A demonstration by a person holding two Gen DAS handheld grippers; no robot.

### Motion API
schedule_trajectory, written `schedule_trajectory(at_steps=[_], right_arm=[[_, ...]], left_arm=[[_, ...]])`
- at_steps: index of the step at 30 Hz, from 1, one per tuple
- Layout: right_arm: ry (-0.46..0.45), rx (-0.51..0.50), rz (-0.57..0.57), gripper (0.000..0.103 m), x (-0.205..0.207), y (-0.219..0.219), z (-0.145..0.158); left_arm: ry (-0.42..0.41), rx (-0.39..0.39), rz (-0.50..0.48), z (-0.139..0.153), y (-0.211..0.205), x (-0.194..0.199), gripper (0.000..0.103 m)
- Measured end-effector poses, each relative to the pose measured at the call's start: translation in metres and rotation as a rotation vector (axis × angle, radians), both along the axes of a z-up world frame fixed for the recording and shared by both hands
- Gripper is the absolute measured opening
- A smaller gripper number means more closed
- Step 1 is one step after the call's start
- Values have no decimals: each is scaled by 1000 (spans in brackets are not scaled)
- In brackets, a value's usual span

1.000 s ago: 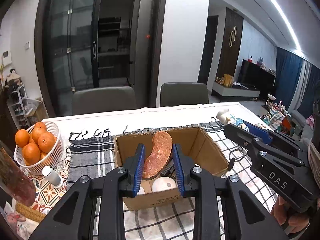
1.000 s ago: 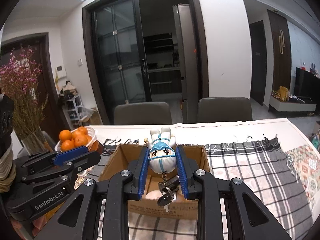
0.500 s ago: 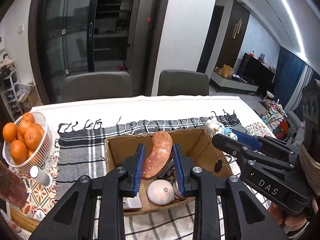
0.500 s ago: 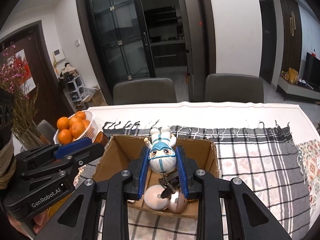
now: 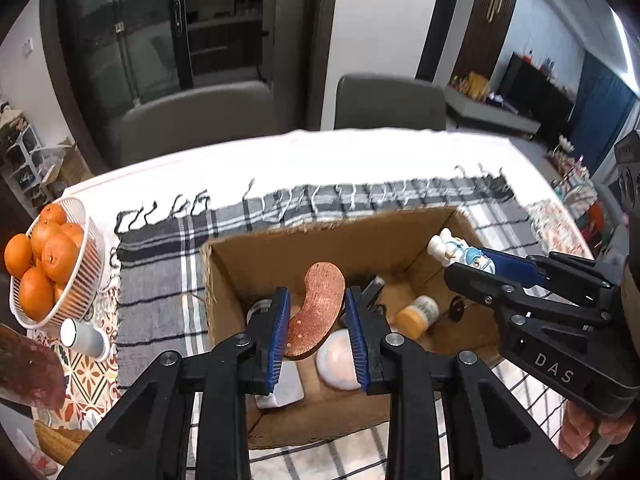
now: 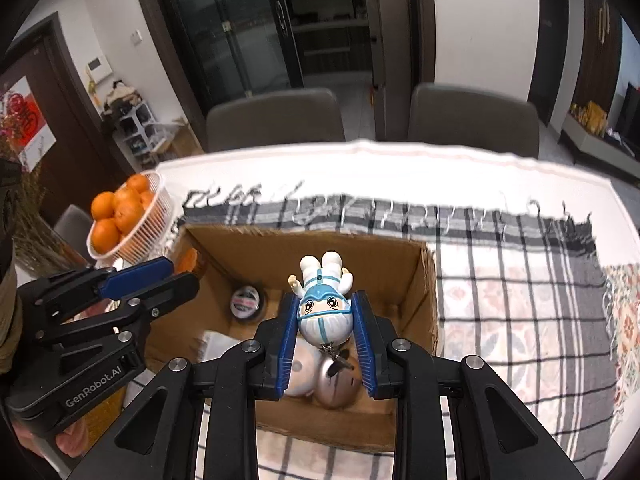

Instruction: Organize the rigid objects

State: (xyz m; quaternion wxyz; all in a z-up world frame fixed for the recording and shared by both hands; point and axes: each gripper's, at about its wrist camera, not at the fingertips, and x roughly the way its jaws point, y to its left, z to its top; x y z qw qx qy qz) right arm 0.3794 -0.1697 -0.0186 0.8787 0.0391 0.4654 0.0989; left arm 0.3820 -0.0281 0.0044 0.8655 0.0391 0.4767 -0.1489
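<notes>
Left hand-held gripper point(image 5: 318, 334): clamped on a curved, reddish-brown wooden piece point(image 5: 318, 314), which stands up between the blue pads; the grip is unchanged from a second ago.
Right hand-held gripper point(image 6: 325, 346): clamped on the head of a small white-and-blue figurine point(image 6: 324, 304), feet pointing away from the camera, a keyring dangling below it; that grip is unchanged too.
What has changed: a second ago both views looked across the bench at the room, with the cardboard box point(image 5: 280, 248) low in the picture. Now both tip steeply down and the open box fills the middle, so each hand-held gripper has come forward and lower until it hangs over the box mouth.
Box contents: a round white object point(image 5: 336, 364), a yellow-capped bottle point(image 5: 418, 314), a flat white item point(image 5: 282, 388) and a small dark jar point(image 6: 246, 304) already lie on the bottom.
Surroundings: the box sits on a checked cloth point(image 6: 520, 280); a white basket of oranges point(image 5: 78, 240) stands just beside the cloth on the left.
Meaning for the task: both items look carried into place above the box but not yet let go; my judgement is that the drop is the step in hand.
Risk: the keyring could snag on a pad at release.
</notes>
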Motion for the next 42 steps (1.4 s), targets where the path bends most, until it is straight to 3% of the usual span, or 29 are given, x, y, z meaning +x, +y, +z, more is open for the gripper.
schedule_trajectory(at_steps=[9, 15, 17, 24, 33, 39, 42], right_arm=[[112, -18, 3, 29, 7, -5, -36], [144, -32, -2, 33, 5, -6, -45], [155, -28, -2, 34, 3, -6, -45], [99, -15, -27, 35, -20, -12, -27], [-59, -50, -57, 41, -83, -9, 14], [-174, -88, -96, 60, -138, -9, 34], [-226, -111, -118, 64, -164, -9, 41]], left_arm=[[66, 59, 6, -28, -4, 4, 29], [62, 76, 33, -30, -4, 0, 42], [44, 84, 49, -26, -3, -4, 42], [-52, 82, 106, 1, 5, -37, 57], [-171, 85, 148, 29, 14, -103, 66], [-279, 86, 179, 42, 21, -157, 80], [-346, 108, 207, 44, 23, -182, 83]])
